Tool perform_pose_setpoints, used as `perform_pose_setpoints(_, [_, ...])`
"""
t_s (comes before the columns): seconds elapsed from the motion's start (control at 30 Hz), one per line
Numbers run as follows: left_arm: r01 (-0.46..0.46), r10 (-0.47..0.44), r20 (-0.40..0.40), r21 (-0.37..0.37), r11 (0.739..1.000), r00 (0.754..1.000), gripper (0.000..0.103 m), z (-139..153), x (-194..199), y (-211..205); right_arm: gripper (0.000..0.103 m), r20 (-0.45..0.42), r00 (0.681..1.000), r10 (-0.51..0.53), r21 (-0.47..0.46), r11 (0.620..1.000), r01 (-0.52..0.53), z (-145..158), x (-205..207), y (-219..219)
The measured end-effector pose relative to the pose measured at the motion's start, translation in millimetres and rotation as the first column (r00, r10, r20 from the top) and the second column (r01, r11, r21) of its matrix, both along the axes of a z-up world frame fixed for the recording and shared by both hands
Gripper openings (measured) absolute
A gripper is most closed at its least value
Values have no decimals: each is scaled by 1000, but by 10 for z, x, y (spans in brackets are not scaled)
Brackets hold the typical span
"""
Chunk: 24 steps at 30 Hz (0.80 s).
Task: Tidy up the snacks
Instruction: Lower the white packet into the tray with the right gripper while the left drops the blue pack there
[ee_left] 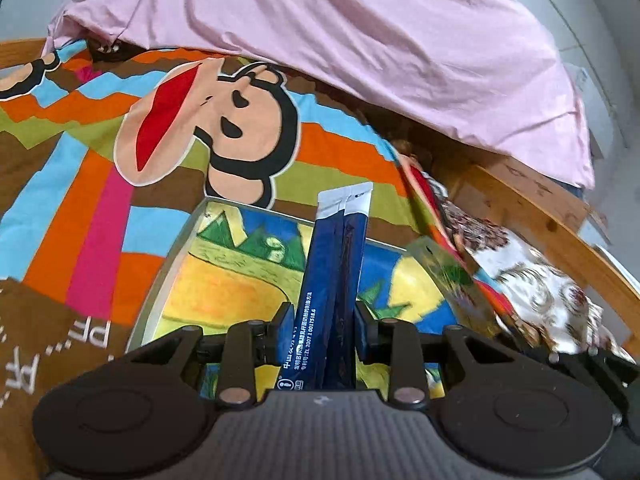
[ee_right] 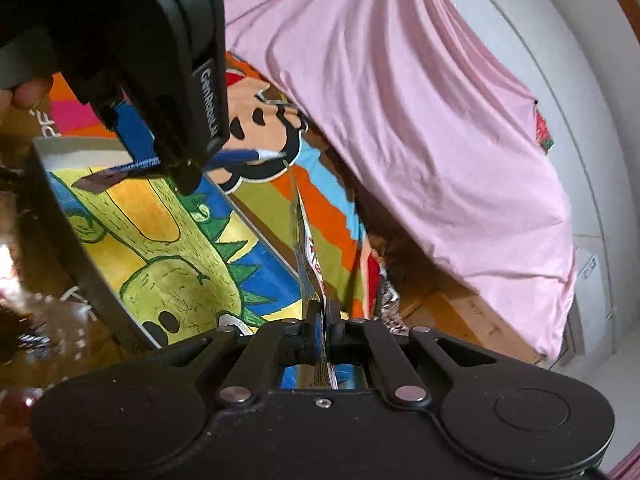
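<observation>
A pink sheet (ee_left: 360, 40) was draped behind a striped cartoon bedspread (ee_left: 100, 184), on which an open tray (ee_left: 160, 280) with a painted floor was set. The left gripper (ee_left: 324, 320) was pointed slightly down over the tray, clamped on blue sachets (ee_left: 340, 248). The right gripper (ee_right: 326, 320) was pinched closed on a thin foil packet (ee_right: 308, 264), seen edge-on.

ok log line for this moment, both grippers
left gripper: shut on blue sachets | right gripper: shut on flat packet | both over box
</observation>
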State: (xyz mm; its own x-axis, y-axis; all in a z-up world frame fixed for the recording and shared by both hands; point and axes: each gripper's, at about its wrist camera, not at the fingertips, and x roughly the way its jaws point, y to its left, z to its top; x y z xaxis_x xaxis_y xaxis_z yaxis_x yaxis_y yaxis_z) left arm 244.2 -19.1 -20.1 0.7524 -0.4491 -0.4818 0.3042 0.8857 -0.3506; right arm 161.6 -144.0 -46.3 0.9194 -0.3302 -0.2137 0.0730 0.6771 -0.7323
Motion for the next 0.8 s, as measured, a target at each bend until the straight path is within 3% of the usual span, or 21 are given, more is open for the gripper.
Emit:
perform_pose_setpoints(0.17, [-27,28,-56,19,999,998,33,-170,286,-37,1,-62,998,-25,73,997,29,-120,262,-61])
perform_pose_setpoints(0.43, [-40,43,-148,23,999,988,34,-352,498,-7,8,-144,990,10,105,994,6,-269,367,40])
perform_pose_setpoints(0.53, [-32,36,-167,26,999,985,35,-370,510,-1,27,-191,981,39,134,991,-13,-281,374,82])
perform_pose_setpoints(0.6, [-23,27,-182,24,999,983,38,-374,519,5,47,-198,979,50,154,988,-19,-249,368,101])
perform_pose_setpoints(0.63, [-20,24,-190,22,1000,981,39,-374,522,9,53,-203,978,56,164,986,-22,-222,375,109])
perform_pose_setpoints(0.7, [-22,25,-198,14,1000,980,46,-366,512,23,74,-228,971,71,203,979,-24,-148,377,104])
perform_pose_setpoints(0.8, [-21,21,-200,2,1000,980,60,-324,473,60,87,-256,963,88,274,962,-15,-21,377,77])
